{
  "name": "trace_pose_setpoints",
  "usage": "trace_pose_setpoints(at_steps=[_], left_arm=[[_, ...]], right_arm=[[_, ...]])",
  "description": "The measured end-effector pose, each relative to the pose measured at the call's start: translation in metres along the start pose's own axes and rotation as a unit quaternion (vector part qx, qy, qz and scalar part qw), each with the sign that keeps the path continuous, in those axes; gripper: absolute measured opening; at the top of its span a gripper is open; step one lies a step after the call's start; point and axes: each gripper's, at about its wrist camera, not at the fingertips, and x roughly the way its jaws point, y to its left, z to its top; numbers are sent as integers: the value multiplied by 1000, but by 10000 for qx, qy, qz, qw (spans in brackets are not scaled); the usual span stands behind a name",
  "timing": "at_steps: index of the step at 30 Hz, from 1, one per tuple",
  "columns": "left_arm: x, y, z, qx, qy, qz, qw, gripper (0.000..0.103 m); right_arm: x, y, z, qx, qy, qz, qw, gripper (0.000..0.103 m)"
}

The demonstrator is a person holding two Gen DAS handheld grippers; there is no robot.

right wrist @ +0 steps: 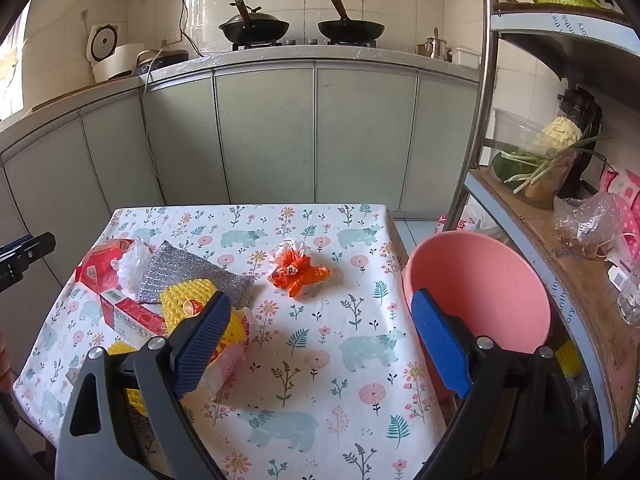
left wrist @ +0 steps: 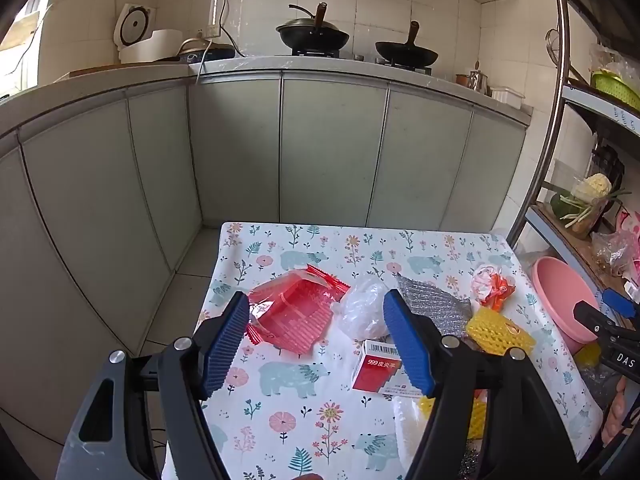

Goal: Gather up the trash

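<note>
left gripper [left wrist: 316,344] wide open, empty, above red wrapper [left wrist: 294,314], clear bag [left wrist: 362,312], medicine box [left wrist: 376,366] on counter [left wrist: 304,412]. right gripper [right wrist: 320,344] wide open, empty; orange wrapper [right wrist: 298,272] beyond, pink basin [right wrist: 480,292] at counter edge.

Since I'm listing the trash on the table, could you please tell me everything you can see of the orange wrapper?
The orange wrapper is a crumpled, glossy piece that looks like thin plastic film, bright orange with a whitish, partly clear bunched end toward the far side. It lies loose on the floral tablecloth, toward the far right part of the table, apart from the silver scouring pad and the pink basin. Neither gripper touches it. Small print on it is unreadable.
</note>
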Motion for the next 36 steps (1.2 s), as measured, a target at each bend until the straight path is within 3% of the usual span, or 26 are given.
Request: trace_pose_setpoints(at_steps=[36], left_arm=[[0, 0, 0, 20, -40, 11, 10000, 69]], right_arm=[[-5, 2, 1, -33, -47, -20, 10000, 92]])
